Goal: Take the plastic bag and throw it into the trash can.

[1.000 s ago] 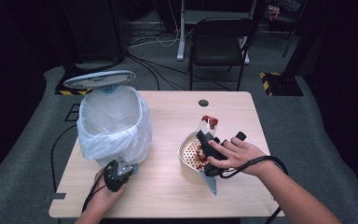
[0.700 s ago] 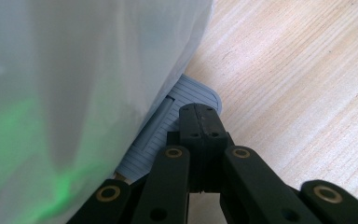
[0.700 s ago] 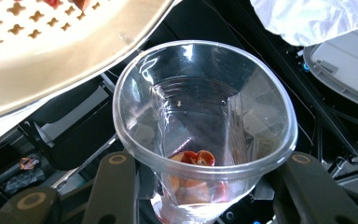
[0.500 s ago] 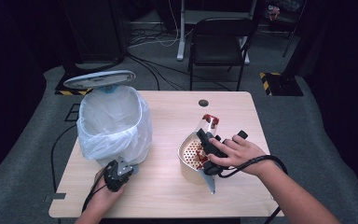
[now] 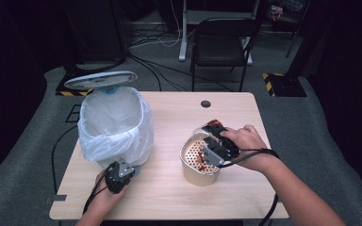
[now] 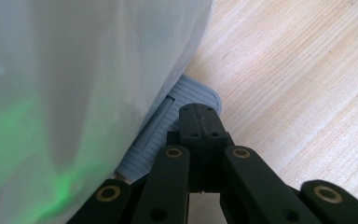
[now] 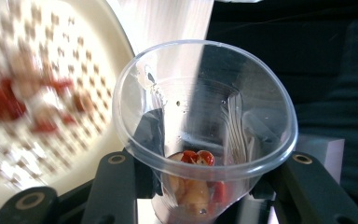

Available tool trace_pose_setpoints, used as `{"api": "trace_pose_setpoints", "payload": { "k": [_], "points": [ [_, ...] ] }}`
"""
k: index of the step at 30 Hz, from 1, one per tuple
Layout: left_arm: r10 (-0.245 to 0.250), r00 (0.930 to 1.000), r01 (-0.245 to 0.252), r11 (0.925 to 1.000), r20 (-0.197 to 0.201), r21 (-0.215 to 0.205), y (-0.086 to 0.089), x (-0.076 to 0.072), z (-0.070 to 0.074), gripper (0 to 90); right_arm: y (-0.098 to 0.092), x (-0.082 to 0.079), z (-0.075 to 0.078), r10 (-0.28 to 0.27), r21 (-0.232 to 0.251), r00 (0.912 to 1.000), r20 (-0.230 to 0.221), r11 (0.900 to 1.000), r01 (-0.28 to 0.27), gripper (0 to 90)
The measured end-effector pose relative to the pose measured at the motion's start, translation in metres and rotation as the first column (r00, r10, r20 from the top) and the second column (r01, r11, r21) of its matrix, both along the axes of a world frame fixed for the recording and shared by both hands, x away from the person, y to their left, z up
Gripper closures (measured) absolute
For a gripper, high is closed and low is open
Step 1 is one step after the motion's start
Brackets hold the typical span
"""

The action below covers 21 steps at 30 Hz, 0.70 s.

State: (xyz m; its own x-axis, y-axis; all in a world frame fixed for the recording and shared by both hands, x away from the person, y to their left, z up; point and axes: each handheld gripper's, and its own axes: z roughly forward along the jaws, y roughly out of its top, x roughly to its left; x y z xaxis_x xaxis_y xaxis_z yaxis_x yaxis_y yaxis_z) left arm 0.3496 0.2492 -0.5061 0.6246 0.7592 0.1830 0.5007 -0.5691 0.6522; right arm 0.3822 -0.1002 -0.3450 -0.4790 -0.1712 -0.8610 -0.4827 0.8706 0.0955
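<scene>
A white-bagged pedal bin [image 5: 113,122] stands at the table's left with its lid [image 5: 101,80] raised. My left gripper [image 5: 122,172] is shut, and its joined tips [image 6: 199,116] rest on the bin's grey pedal [image 6: 165,135] beside the bag [image 6: 74,70]. My right gripper [image 5: 215,141] is shut on a clear plastic cup [image 7: 205,112], tipped on its side over a cream perforated strainer [image 5: 195,172]. Red and tan food bits [image 7: 196,186] lie in the cup's bottom. More red bits lie blurred in the strainer [image 7: 32,121].
The wooden table [image 5: 169,202] has a round cable hole [image 5: 206,103] near its far edge. A black chair [image 5: 221,42] stands beyond the table. Cables trail from both grippers off the front edge.
My right hand with the cup has shifted slightly toward the far right over the strainer. The left gripper stays on the pedal and the lid stays up.
</scene>
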Motion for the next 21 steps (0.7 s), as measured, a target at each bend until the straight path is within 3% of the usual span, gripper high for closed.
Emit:
{"api": "trace_pose_setpoints", "payload": {
  "k": [2, 3, 4, 5, 6, 8, 10, 11, 12, 13, 14, 15, 16, 17, 18, 19, 20, 21],
  "points": [
    [0.001, 1.0, -0.001, 1.0, 0.0, -0.001, 0.0, 0.0, 0.0, 90.0, -0.003, 0.005, 0.008, -0.025, 0.097, 0.9933, -0.113, 0.995, 0.036, 55.3],
    [0.001, 1.0, -0.001, 1.0, 0.0, 0.0, 0.0, 0.0, 0.0, 90.0, -0.005, 0.008, 0.011, -0.032, 0.141, 0.9846, -0.172, 0.988, 0.057, 55.3],
    [-0.008, 1.0, 0.008, 1.0, 0.006, 0.006, 0.0, 0.001, 0.0, 90.0, -0.006, 0.011, 0.015, -0.031, 0.183, 0.9739, -0.225, 0.98, 0.074, 55.4],
    [-0.007, 1.0, 0.007, 1.0, 0.004, 0.005, 0.0, 0.0, 0.0, 90.0, -0.01, 0.018, 0.019, -0.014, 0.256, 0.9508, -0.31, 0.962, 0.098, 55.4],
    [-0.005, 1.0, 0.005, 1.0, 0.003, 0.007, 0.0, 0.0, 0.0, 90.0, -0.01, 0.018, 0.019, -0.014, 0.256, 0.9508, -0.31, 0.962, 0.098, 55.4],
    [-0.007, 1.0, 0.007, 1.0, 0.003, 0.006, 0.0, 0.0, 0.0, 90.0, -0.012, 0.024, 0.022, 0.007, 0.304, 0.9281, -0.372, 0.946, 0.115, 55.4],
    [-0.007, 1.0, 0.007, 1.0, 0.003, 0.007, 0.001, 0.001, 0.0, 90.0, -0.015, 0.031, 0.023, 0.016, 0.337, 0.894, -0.448, 0.929, 0.152, 55.4],
    [-0.007, 1.0, 0.007, 1.0, 0.003, 0.007, 0.001, 0.001, 0.0, 90.0, -0.016, 0.034, 0.023, 0.022, 0.343, 0.8862, -0.463, 0.926, 0.156, 55.4],
    [-0.007, 1.0, 0.007, 1.0, 0.003, 0.006, 0.001, 0.001, 0.0, 90.0, -0.016, 0.034, 0.023, 0.022, 0.343, 0.8862, -0.463, 0.926, 0.156, 55.4],
    [-0.006, 1.0, 0.006, 1.0, 0.003, 0.006, 0.001, 0.001, 0.0, 90.0, -0.017, 0.036, 0.023, 0.023, 0.347, 0.8772, -0.48, 0.923, 0.165, 55.4],
    [-0.007, 1.0, 0.007, 1.0, 0.003, 0.006, 0.001, 0.001, 0.0, 90.0, -0.019, 0.04, 0.024, 0.034, 0.348, 0.8633, -0.504, 0.923, 0.166, 55.3],
    [-0.007, 1.0, 0.007, 1.0, 0.003, 0.006, 0.001, 0.001, 0.0, 90.0, -0.02, 0.041, 0.024, 0.041, 0.361, 0.8468, -0.53, 0.915, 0.181, 55.4],
    [-0.007, 1.0, 0.007, 1.0, 0.002, 0.007, 0.001, 0.001, 0.0, 90.0, -0.022, 0.045, 0.024, 0.059, 0.377, 0.8203, -0.569, 0.905, 0.197, 55.3],
    [-0.007, 1.0, 0.007, 1.0, 0.002, 0.006, 0.001, 0.001, 0.0, 90.0, -0.022, 0.045, 0.024, 0.059, 0.377, 0.8203, -0.569, 0.905, 0.197, 55.3],
    [-0.007, 1.0, 0.007, 1.0, 0.002, 0.007, 0.001, 0.001, 0.0, 90.0, -0.023, 0.046, 0.024, 0.066, 0.387, 0.8085, -0.585, 0.898, 0.206, 55.3],
    [-0.007, 1.0, 0.007, 1.0, 0.003, 0.007, 0.001, 0.0, 0.0, 90.0, -0.025, 0.049, 0.024, 0.077, 0.407, 0.7853, -0.614, 0.884, 0.232, 55.3],
    [-0.006, 1.0, 0.006, 1.0, 0.003, 0.006, 0.0, 0.0, 0.0, 90.0, -0.025, 0.049, 0.024, 0.077, 0.407, 0.7853, -0.614, 0.884, 0.232, 55.3],
    [-0.006, 1.0, 0.006, 1.0, 0.003, 0.007, 0.0, 0.0, 0.0, 90.0, -0.025, 0.05, 0.024, 0.084, 0.414, 0.7774, -0.623, 0.879, 0.237, 55.3]
  ]
}}
